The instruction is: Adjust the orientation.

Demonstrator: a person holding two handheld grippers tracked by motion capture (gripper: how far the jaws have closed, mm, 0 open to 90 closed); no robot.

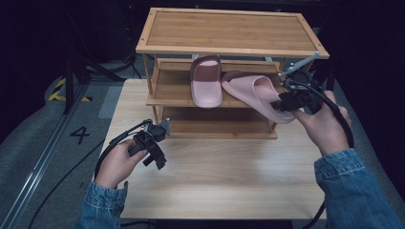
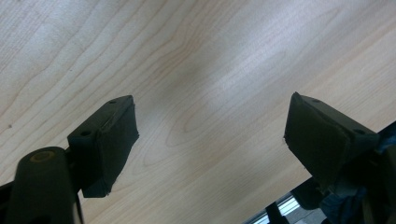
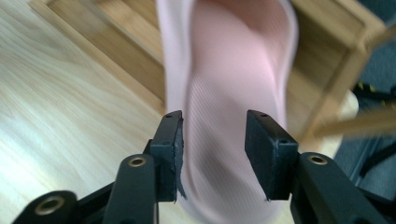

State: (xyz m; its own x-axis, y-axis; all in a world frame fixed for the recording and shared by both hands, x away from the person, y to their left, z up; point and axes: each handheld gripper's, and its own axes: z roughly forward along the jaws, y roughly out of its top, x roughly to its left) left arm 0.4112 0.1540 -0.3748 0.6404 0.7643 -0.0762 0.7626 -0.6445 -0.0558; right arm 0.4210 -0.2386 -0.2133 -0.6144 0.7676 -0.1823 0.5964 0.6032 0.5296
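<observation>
- Slipper (image 1: 258, 95) half on rack's middle shelf (image 1: 172, 90), heel overhanging, between right gripper's (image 1: 278, 104) spread jaws, no clear pinch.
- Left gripper (image 2: 210, 140) open, idle above surface (image 1: 215, 167).
- Next, likely: nudge slipper fully in beside its mate (image 1: 206, 81).

I count two pink slippers: one slipper (image 1: 206, 81) lying on the middle shelf of the rack, near its left end, and a second slipper (image 1: 258, 95) hanging over that shelf's front right corner. There is one wooden shoe rack (image 1: 229, 28) (three shelves, by my count) standing at the tabletop's (image 1: 219, 176) far edge. I carry two claws: my left gripper (image 1: 160, 162) and my right gripper (image 1: 279, 106).
</observation>
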